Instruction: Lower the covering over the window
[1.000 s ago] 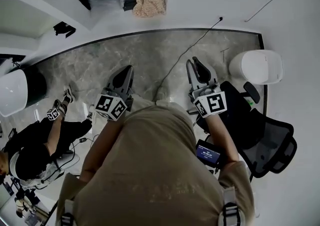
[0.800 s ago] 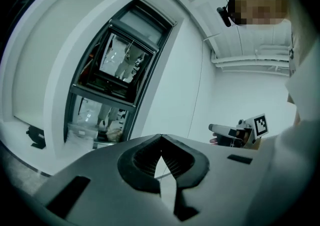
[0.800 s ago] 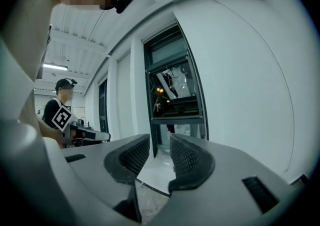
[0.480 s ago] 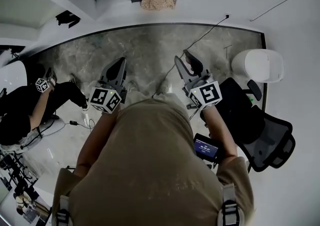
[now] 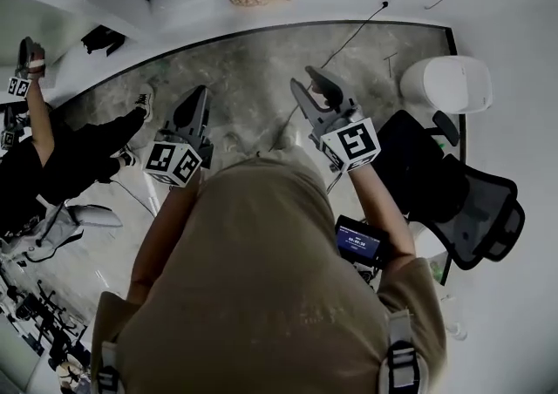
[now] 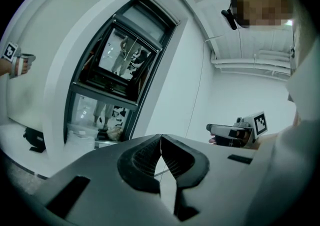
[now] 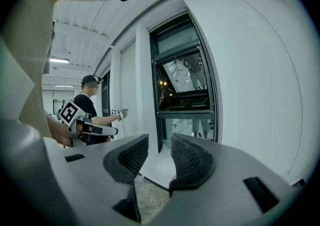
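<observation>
Window (image 7: 182, 85) is waiting ahead of my right gripper (image 7: 159, 142), which I'm holding freshly spread and empty for its covering, left gripper (image 6: 161, 140) staying shut, empty.

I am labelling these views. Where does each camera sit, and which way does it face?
Head view: on the person's head, facing steeply down at the floor; shirt, left gripper and right gripper show.
Left gripper view: on the left gripper, facing along its shut fingers toward the window; right gripper shows.
Right gripper view: on the right gripper, facing along its open fingers toward the window; left gripper shows.
Shared: both gripper views show the window.
</observation>
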Motion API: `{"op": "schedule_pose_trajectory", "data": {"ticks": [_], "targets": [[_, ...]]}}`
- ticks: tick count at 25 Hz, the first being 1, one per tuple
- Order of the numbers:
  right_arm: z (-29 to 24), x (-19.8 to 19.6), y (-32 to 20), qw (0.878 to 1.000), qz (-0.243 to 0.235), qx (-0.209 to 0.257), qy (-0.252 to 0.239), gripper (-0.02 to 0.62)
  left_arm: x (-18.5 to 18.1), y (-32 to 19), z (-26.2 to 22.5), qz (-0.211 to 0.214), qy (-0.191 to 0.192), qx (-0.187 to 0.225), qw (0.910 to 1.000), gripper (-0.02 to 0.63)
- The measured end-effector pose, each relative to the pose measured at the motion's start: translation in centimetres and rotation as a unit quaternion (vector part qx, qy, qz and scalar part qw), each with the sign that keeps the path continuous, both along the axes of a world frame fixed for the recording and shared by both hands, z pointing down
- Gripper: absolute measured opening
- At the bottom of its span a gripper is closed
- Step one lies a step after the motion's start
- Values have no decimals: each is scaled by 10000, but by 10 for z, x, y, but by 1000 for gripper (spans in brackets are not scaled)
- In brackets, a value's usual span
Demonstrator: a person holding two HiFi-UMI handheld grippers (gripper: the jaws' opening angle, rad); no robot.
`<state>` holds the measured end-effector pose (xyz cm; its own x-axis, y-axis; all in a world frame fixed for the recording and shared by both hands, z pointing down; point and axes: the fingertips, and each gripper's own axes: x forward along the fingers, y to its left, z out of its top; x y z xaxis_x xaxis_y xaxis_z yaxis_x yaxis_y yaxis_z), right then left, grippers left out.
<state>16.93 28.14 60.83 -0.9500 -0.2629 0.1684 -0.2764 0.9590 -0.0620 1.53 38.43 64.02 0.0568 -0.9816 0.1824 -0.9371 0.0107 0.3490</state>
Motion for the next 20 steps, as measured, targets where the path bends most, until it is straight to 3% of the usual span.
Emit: {"op": "schedule_pose_trajectory", "data": {"ticks": [12,20], "targets": [[1,-3,-3,9997,201,88,132,127,-1,-13,2,331,-23,17,9994,17],[-3,-8,-2,9993,67,286,250,127,2,-25,0,558,-48,12,9984,17]]}}
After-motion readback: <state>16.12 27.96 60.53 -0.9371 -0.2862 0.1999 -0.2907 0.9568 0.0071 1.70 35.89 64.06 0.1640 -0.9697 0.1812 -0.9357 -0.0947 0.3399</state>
